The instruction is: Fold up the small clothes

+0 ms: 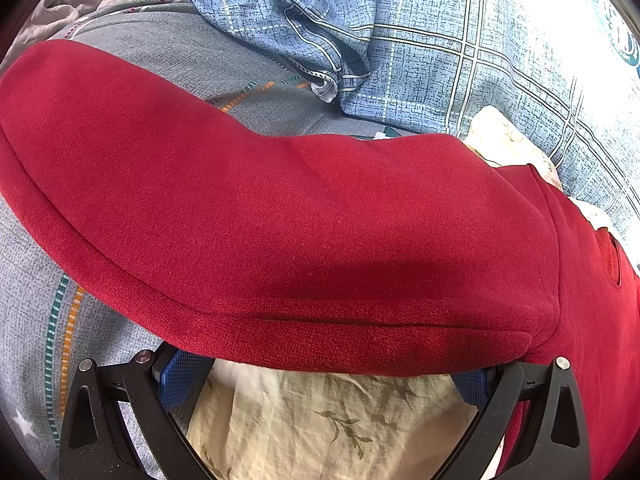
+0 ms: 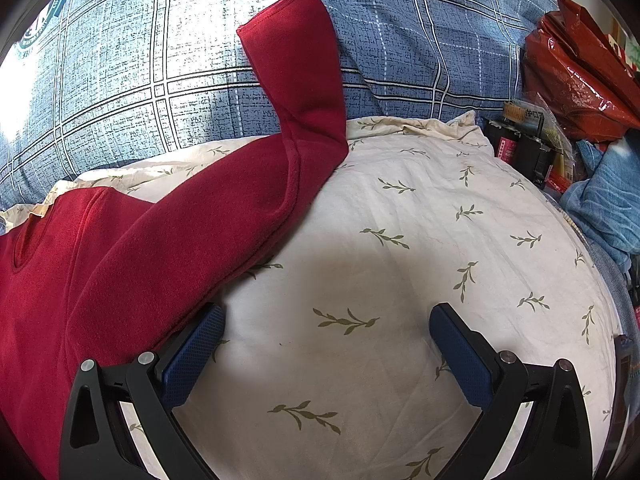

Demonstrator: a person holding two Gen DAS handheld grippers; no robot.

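A red fleece top (image 2: 100, 248) is lying spread over a cream leaf-print pillow (image 2: 400, 240) on a bed with a blue checked cover (image 2: 120, 80), one sleeve (image 2: 304, 92) kinking up toward 12 o'clock in the right wrist view. The right gripper (image 2: 326, 344) is standing wide open and holding nothing, its left pad sitting just beside the garment's edge at 9 o'clock. The left gripper (image 1: 320, 376) is looking spread too, though the other sleeve (image 1: 260, 232) is draping over its tips, so whether cloth is lying between the jaws is hard to tell. The fleece is probably going to handle soft, light and fairly thick, sagging rather than creasing sharply; pinching a cuff or hem seam should be giving the firmest hold.
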